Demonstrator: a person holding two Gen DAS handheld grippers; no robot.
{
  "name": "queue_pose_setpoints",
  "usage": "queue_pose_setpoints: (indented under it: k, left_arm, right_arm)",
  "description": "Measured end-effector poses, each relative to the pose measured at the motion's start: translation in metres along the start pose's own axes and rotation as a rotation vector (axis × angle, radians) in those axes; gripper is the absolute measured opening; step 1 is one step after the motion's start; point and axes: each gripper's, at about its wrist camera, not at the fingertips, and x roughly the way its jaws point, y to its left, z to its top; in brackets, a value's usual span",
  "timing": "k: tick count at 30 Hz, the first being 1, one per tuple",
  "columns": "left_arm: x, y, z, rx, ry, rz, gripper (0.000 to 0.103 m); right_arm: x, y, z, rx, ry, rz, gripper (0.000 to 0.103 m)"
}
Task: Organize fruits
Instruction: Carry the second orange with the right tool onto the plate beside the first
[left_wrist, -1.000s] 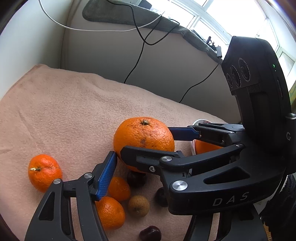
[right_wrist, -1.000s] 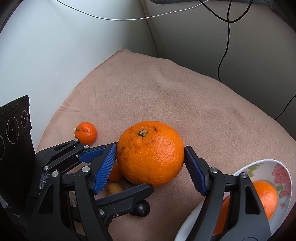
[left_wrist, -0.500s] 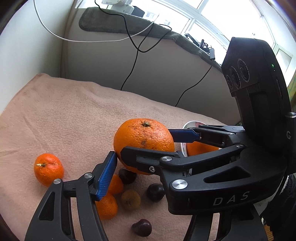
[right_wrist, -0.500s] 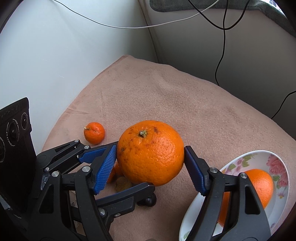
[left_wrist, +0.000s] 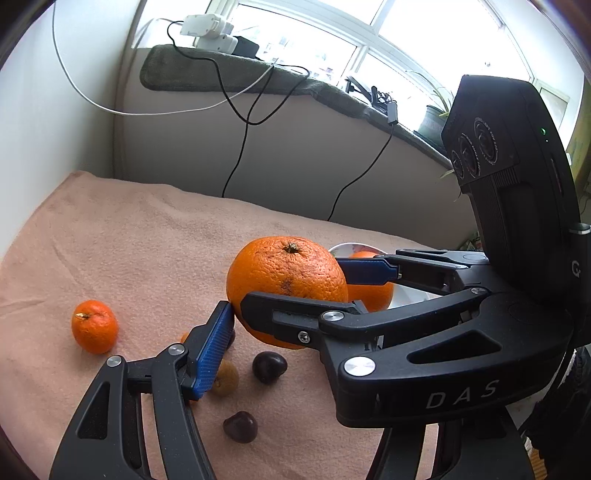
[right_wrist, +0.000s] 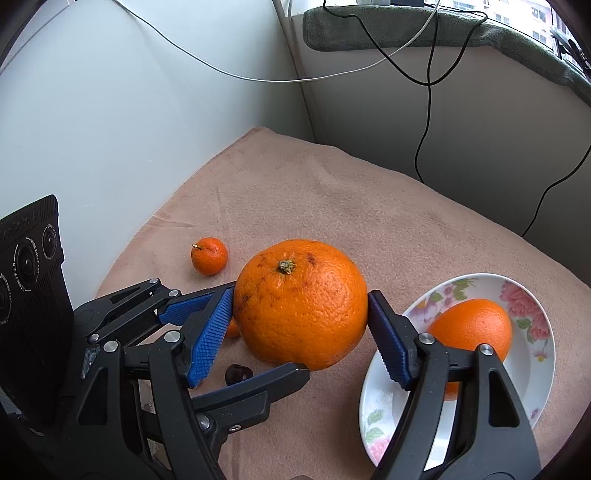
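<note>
The letters "DAS" are moulded in grey on the black body of the right gripper (left_wrist: 295, 291), seen from the left wrist view at 4 o'clock; the print around the lens rings on both camera housings is too small to read. That right gripper is clenched on the large orange (right_wrist: 301, 304), its blue ribbed pads (right_wrist: 210, 334) pressing the fruit at 9 and 3 o'clock, stem up. The left gripper (right_wrist: 236, 332) reaches in from 8 o'clock with one blue finger against the orange's side and a black finger under it; whether it grips cannot be told. At 4 o'clock of the held fruit sits a floral plate (right_wrist: 532, 373) with a second orange (right_wrist: 476, 325) in it. On the pinkish-beige blanket (right_wrist: 332, 192) lie a small mandarin (left_wrist: 94, 326), two dark chestnuts (left_wrist: 269, 366) and a brownish round fruit (left_wrist: 226, 378). Behind are a pale wall, black and white cables (left_wrist: 236, 162) and a bright window (left_wrist: 332, 33) over a padded sill.
</note>
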Motion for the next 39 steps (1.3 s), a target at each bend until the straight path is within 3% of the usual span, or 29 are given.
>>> queue_pose_setpoints:
  k: [17, 39]
  left_arm:
    - [0.0, -0.059, -0.014, 0.075, -0.003, -0.056, 0.063]
    - [0.042, -0.118, -0.02, 0.133, 0.071, -0.132, 0.063]
  right_arm:
    - [-0.05, -0.019, -0.04, 0.05, -0.056, -0.049, 0.076]
    - [-0.083, -0.075, -0.086, 0.149, -0.057, -0.107, 0.076]
